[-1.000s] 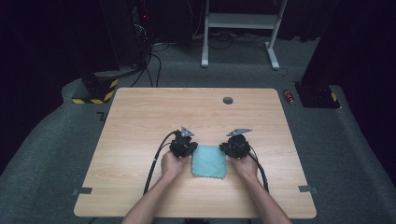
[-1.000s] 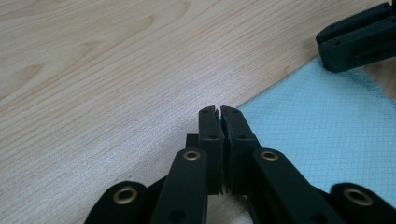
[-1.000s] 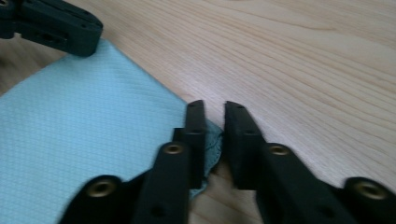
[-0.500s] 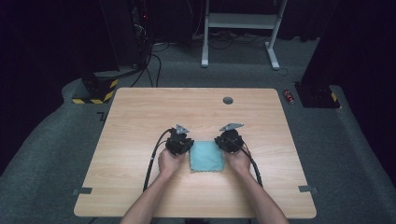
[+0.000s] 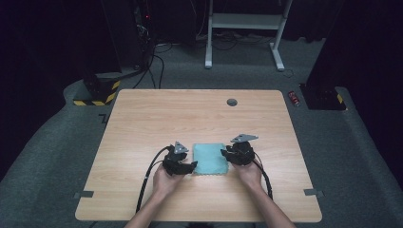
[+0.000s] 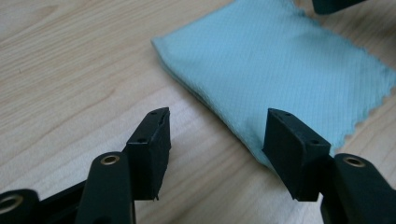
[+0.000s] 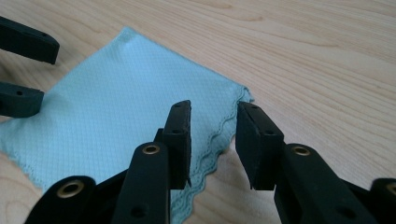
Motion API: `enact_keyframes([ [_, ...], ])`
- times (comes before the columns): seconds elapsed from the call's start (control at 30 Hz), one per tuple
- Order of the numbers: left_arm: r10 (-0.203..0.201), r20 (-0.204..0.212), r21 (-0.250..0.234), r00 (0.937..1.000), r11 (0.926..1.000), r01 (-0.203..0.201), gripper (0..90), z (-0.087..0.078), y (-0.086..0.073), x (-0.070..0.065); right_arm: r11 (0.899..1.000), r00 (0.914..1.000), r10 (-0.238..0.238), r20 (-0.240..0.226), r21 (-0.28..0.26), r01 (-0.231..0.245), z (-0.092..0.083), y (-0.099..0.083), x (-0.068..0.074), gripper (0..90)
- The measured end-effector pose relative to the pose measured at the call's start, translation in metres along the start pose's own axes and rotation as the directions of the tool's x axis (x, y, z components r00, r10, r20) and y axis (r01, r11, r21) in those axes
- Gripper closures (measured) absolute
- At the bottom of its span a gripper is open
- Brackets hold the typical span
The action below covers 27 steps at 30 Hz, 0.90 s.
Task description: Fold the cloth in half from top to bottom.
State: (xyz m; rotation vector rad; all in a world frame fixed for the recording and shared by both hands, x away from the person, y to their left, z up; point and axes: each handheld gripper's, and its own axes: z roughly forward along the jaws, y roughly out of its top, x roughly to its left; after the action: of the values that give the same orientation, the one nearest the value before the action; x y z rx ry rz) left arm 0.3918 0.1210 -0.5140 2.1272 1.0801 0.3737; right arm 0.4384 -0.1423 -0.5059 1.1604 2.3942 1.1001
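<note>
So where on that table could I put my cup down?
Anywhere on the far half of the table, between the cloth and the small round hole, or along either side edge. The near middle is crowded: both grippers, left and right, flank the cloth.

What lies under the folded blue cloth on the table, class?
The cloth lies flat on the wooden table, and bare wood shows all round it. Its folded edge shows more than one layer. Whether anything lies between or beneath the layers is hidden.
</note>
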Motion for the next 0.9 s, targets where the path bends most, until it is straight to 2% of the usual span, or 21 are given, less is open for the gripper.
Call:
enact_keyframes([
  [0.1,0.027,-0.021,0.006,0.9994,0.9996,-0.027,41.2,0.001,-0.003,-0.003,1.000,1.0000,0.002,-0.001,-0.006,-0.002,-0.003,-0.005,0.000,66.0],
  [0.2,0.028,-0.025,-0.003,0.9993,0.9996,-0.028,40.1,-0.001,-0.003,-0.004,1.000,1.0000,0.009,0.000,-0.005,-0.009,-0.005,-0.009,-0.001,66.0],
  [0.3,0.022,-0.001,-0.035,0.9998,0.9992,-0.022,39.2,-0.009,-0.005,-0.006,1.000,0.9997,0.024,-0.002,-0.019,-0.024,-0.012,-0.012,-0.002,66.0],
  [0.47,0.044,-0.011,0.006,0.9990,0.9990,-0.044,38.9,-0.006,-0.009,-0.009,1.000,0.9999,0.013,0.006,-0.029,-0.013,-0.020,-0.014,-0.004,66.0],
  [0.6,0.026,-0.004,-0.012,0.9997,0.9996,-0.026,38.7,-0.009,-0.011,-0.008,0.999,0.9996,0.025,0.013,-0.040,-0.024,-0.028,-0.019,-0.006,65.2],
  [0.73,-0.018,0.028,-0.042,0.9994,0.9989,0.019,37.8,-0.016,-0.012,-0.003,0.998,0.9989,0.043,0.019,-0.054,-0.042,-0.037,-0.023,-0.009,64.1],
  [0.8,-0.054,0.045,-0.063,0.9975,0.9964,0.057,37.5,-0.021,-0.013,0.001,0.997,0.9985,0.050,0.022,-0.062,-0.048,-0.041,-0.025,-0.011,63.7],
  [0.9,-0.077,0.051,-0.086,0.9958,0.9930,0.081,37.0,-0.027,-0.015,0.006,0.996,0.9982,0.054,0.025,-0.076,-0.052,-0.045,-0.026,-0.013,63.4],
])
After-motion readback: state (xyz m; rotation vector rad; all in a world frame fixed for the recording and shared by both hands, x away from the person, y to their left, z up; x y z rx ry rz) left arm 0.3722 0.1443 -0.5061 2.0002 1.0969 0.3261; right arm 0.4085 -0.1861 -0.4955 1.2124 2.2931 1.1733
